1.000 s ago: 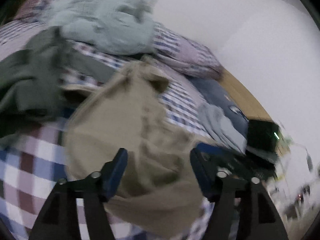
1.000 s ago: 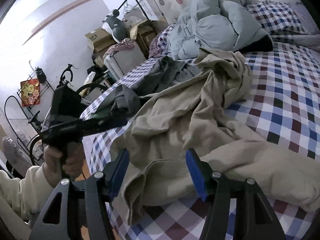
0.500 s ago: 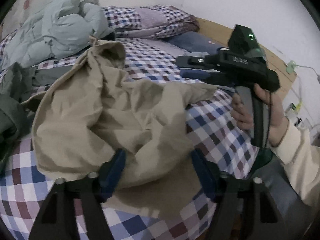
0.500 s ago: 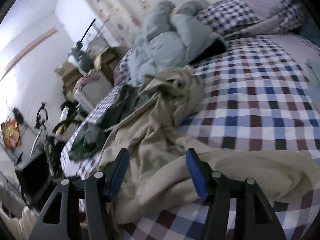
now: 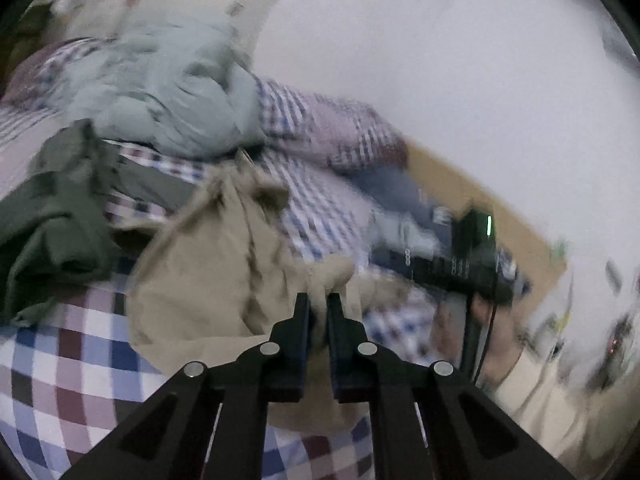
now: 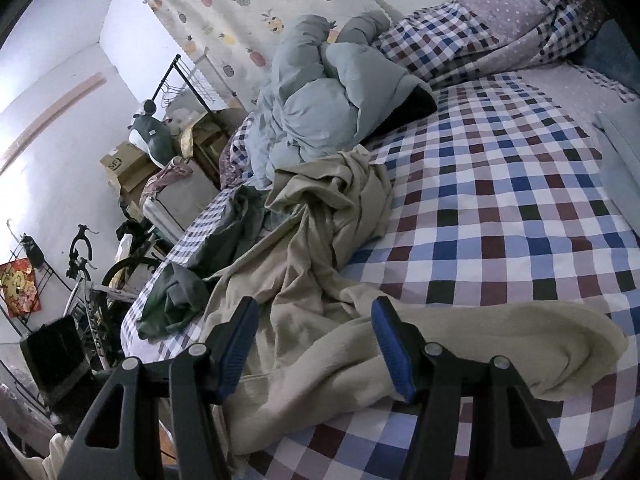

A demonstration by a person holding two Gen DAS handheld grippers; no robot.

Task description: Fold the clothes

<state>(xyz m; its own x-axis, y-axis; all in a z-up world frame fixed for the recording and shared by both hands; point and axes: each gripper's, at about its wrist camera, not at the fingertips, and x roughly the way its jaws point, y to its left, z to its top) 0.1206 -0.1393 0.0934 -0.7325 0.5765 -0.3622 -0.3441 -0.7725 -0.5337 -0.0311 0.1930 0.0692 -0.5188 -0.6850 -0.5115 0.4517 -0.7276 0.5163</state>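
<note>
The beige garment (image 6: 320, 280) lies unfolded on the checked bedspread (image 6: 520, 208), crumpled in a long heap that runs from the near edge of the bed up toward the middle, with one broad flap stretched rightward along the near edge. No crease or tidy layer shows anywhere in it, so I judge the folding barely begun: only a first hold on the cloth has been secured. My left gripper (image 5: 318, 312) has just been closing, and its jaws now stand clamped together on a bunched pinch of that beige fabric (image 5: 224, 280), which rises between them; that view is blurred, so finer detail of the pinch cannot be read. My right gripper (image 6: 312, 340) has its jaws apart, poised over the near flap with cloth lying below and between them but no pad pressing on it. A dark green garment (image 6: 176, 304) sits bunched to the left of the beige one near the bed's left edge, also unfolded. Farther off, a pale blue duvet (image 6: 320, 112) is heaped against the far side. Remaining, in my judgement: a second hold, spreading the garment flat, every fold, then the green item.
</note>
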